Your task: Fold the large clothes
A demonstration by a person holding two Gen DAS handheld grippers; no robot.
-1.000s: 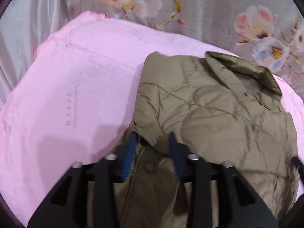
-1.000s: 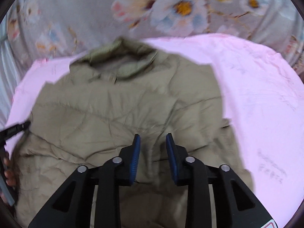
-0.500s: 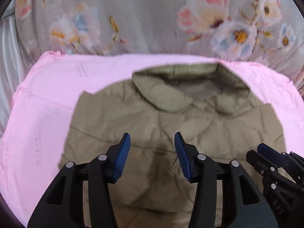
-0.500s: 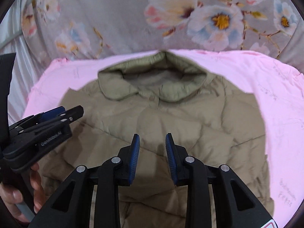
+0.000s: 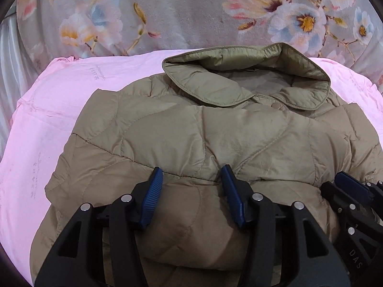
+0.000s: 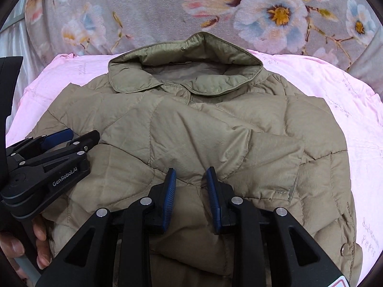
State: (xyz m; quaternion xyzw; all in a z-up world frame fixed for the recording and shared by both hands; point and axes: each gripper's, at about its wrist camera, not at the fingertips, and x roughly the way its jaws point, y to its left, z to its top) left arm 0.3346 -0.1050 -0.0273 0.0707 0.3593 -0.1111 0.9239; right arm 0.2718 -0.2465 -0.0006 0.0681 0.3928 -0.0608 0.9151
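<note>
Jacket: olive quilted jacket (image 5: 215, 138) is lying collar-far beneath my grippers.
Left gripper (image 5: 191, 174): released, jaws widening.
Right gripper (image 6: 191, 174): released, jaws narrowing, pinching nothing.

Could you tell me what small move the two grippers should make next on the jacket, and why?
Probably lower both and pinch the near fold. The left gripper and right gripper hover open, side by side, above the khaki jacket, gripping nothing, and its sides are already folded in.

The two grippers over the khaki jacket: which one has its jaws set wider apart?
The left gripper: the gap between its blue pads is clearly wider than the right gripper's. Both hang open over the jacket, gripping nothing.
</note>
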